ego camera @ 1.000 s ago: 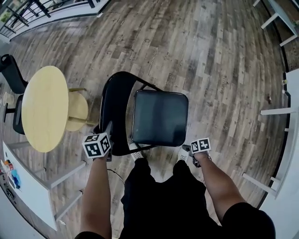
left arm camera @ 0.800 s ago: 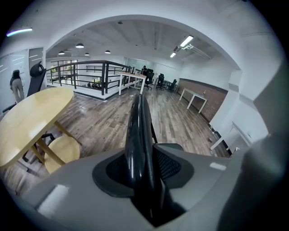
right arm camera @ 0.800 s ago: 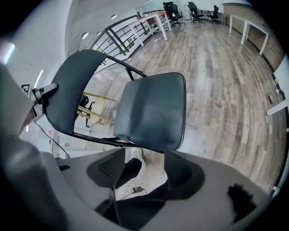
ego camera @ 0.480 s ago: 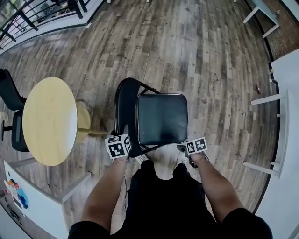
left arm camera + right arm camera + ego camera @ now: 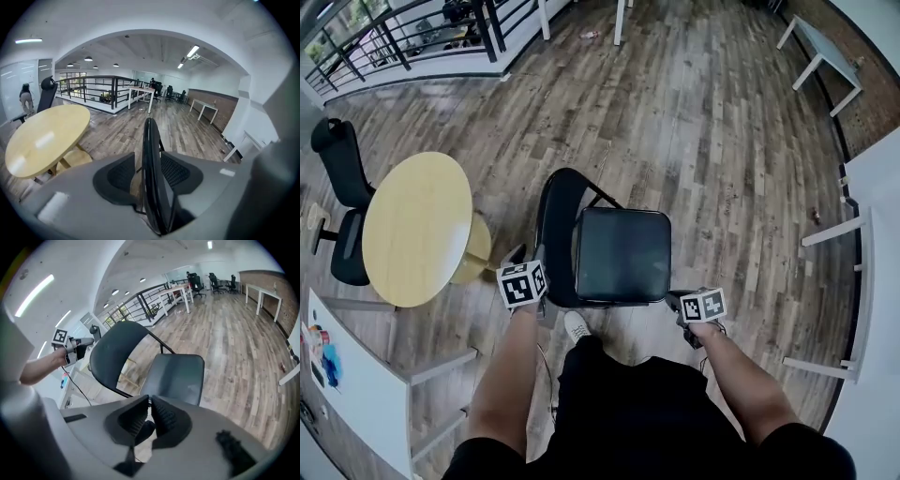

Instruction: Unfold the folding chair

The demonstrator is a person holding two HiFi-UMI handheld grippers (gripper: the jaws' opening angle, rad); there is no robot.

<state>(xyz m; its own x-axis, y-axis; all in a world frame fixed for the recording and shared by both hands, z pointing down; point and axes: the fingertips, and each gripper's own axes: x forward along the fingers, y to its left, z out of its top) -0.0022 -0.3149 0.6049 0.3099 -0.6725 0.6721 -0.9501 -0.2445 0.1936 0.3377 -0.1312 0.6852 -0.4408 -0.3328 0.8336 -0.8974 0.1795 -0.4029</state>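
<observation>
Open floor [image 5: 741, 141] beyond chair [image 5: 623, 255] seat edge

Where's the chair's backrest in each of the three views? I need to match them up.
Head view: backrest, just left of the seat, near picture centre.
Left gripper view: backrest edge-on, a thin dark upright strip at bottom centre.
Right gripper view: backrest showing its broad face, left of centre.
Shared landmark: the black railing, in the background of all three.
</observation>
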